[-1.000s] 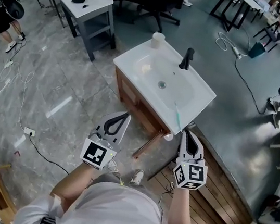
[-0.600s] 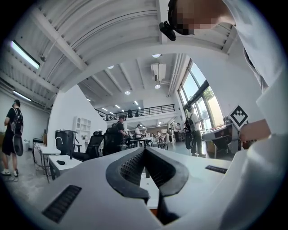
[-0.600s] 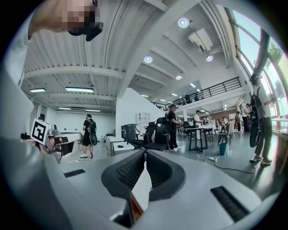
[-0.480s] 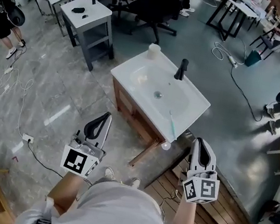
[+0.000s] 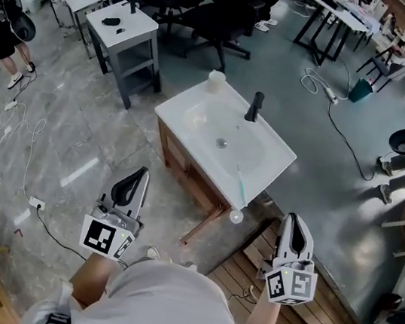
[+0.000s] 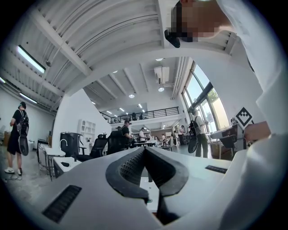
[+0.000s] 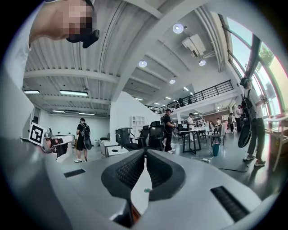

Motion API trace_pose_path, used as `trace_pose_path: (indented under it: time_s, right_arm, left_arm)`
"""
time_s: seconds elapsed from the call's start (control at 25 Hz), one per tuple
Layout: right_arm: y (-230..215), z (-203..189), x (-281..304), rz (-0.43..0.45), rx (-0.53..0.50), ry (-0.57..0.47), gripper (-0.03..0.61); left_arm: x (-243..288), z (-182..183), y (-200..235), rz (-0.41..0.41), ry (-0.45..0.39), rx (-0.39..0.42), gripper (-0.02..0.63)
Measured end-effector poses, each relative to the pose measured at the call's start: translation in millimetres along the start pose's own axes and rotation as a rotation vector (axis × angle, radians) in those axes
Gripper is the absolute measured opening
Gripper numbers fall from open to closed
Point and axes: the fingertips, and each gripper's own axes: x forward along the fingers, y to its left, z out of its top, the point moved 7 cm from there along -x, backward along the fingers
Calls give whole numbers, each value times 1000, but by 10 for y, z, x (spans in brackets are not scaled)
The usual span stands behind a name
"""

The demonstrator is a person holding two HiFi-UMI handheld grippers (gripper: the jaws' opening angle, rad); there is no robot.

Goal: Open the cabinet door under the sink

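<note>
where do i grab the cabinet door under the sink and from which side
Take the cabinet door by its free outer edge, the end farthest from the sink. It already stands out edge-on from the cabinet front, and no handle shows from above. Probably come in from the left with the left gripper, opening its shut jaws first.

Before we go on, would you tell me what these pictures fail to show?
Cabinet inside: head view, hidden under the sink.
Door: head view, seen edge-on; face and handle don't show.
White blob by the sink's corner: head view, too small to identify.
Gripper views: shut jaws block nearly all the cabinet.
</note>
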Motion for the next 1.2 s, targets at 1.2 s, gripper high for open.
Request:
trace_pose_path:
  time_s: [1.2]
  right_arm:
    - [183, -89, -84, 134, -19, 20, 41]
  left_arm:
    - [67, -2, -350, -58, 9, -14, 17]
